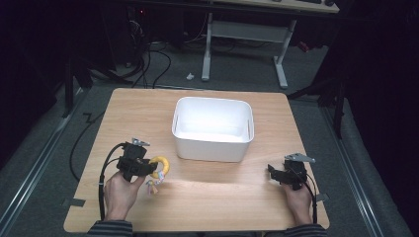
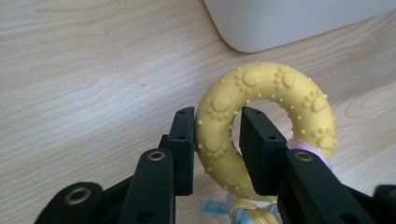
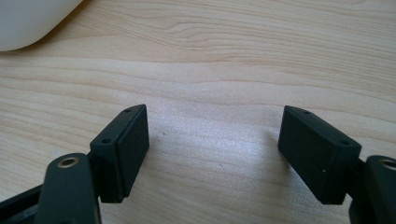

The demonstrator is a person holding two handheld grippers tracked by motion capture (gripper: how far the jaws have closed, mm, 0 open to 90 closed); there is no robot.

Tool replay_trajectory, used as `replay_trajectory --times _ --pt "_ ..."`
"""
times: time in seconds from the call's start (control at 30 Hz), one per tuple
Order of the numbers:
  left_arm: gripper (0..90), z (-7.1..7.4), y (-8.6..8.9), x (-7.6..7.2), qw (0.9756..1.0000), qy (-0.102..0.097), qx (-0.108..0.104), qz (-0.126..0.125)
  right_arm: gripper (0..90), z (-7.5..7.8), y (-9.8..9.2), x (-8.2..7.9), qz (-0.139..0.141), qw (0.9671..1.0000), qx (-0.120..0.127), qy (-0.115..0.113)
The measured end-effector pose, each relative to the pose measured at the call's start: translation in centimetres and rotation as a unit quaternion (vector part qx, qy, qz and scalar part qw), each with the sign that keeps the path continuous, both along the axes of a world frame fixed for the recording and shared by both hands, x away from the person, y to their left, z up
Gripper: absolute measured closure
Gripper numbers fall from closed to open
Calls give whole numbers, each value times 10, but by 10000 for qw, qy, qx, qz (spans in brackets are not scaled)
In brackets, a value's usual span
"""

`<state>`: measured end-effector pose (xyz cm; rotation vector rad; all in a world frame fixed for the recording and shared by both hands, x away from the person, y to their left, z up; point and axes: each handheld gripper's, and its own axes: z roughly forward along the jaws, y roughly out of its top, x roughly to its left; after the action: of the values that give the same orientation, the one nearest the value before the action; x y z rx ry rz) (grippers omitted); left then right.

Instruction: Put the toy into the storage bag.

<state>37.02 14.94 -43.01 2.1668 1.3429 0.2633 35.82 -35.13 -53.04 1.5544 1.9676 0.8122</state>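
At our left hand: our left gripper [image 2: 217, 140] is clamped across one side of the yellow teething ring [image 2: 261, 126], one jaw outside the ring and one through its hole
Ring: studded yellow rubber with paw and sun marks; pastel cords [image 2: 247, 212] are tied at its lower edge, and in the high view they dangle over the wooden table [image 1: 212, 192]
Ring's place: near the table's front left, just left of the white plastic bin [image 1: 213, 129] and apart from it
Right side: our right gripper [image 3: 212, 154] has its jaws wide apart with bare wood between them
Bin: sits mid-table between our two grippers, a corner of it in each gripper view
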Motion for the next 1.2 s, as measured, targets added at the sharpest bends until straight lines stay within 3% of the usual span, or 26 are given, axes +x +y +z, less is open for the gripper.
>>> replay_trajectory --times 0.33,0.77,1.2 --pt "684 20 3 -1 9999 -104 51 -45 246 0 0 0 2 10000 -1 0" --pt "686 52 7 -1 9993 -368 -94 -29 246 0 0 0 1 10000 -1 0" --pt "687 80 2 10 9987 -478 -93 -114 246 0 0 0 1 10000 -1 0"
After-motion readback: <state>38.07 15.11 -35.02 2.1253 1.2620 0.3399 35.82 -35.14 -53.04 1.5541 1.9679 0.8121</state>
